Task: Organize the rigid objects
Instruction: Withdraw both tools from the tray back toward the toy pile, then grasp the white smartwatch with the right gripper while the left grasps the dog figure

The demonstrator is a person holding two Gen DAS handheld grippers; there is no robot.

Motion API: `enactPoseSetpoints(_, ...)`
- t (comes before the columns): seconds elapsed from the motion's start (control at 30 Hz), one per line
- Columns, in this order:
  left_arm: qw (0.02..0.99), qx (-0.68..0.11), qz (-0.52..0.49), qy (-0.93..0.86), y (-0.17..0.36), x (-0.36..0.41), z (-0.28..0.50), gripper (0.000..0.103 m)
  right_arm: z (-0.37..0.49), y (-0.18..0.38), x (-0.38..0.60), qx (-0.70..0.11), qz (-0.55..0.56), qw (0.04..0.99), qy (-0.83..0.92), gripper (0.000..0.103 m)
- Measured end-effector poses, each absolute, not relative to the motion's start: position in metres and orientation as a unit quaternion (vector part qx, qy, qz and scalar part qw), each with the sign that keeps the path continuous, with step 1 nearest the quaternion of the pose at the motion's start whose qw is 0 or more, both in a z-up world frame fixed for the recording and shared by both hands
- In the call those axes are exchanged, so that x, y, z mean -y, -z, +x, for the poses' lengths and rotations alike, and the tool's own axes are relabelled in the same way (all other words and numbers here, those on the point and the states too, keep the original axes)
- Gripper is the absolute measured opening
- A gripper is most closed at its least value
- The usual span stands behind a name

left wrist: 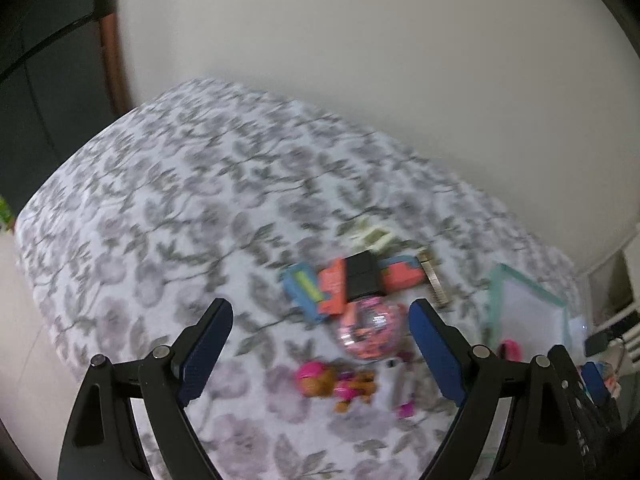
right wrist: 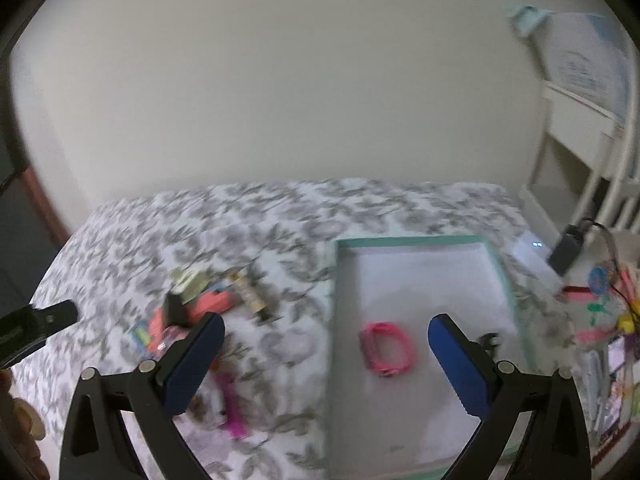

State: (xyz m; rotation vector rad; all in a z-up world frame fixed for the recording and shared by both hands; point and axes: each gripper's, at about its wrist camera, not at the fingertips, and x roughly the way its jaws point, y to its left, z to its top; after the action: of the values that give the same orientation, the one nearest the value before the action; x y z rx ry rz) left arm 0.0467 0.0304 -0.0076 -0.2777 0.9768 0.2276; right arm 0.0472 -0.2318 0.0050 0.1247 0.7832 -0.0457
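Above the floral-covered bed [left wrist: 160, 208], the left gripper [left wrist: 320, 312] and right gripper [right wrist: 326, 328] both hover wide and empty, small toys [left wrist: 348, 284] heaped beside the teal-rimmed tray [right wrist: 412, 240] holding a pink band [right wrist: 386, 348].

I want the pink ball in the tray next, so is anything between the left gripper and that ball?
Nothing visible. The left gripper is open and the pink ball lies on the bedspread in the gap ahead of its fingers. A black block touches the ball's far side.
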Motion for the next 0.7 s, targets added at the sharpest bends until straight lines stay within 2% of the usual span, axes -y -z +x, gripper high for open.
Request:
enactPoseSetpoints(0.3, 0.817, -0.531, -0.171, -0.148, 0.044, -0.072, 0.045, 0.09, 0.061, 0.034, 0.177, -0.458, 0.048, 0.886, -0.053, 0.103)
enactPoseSetpoints(0.7, 0.762, -0.607, -0.19, -0.121, 0.098, -0.062, 0.061, 0.09, 0.07, 0.109, 0.15, -0.558, 0.037, 0.825, -0.084, 0.103)
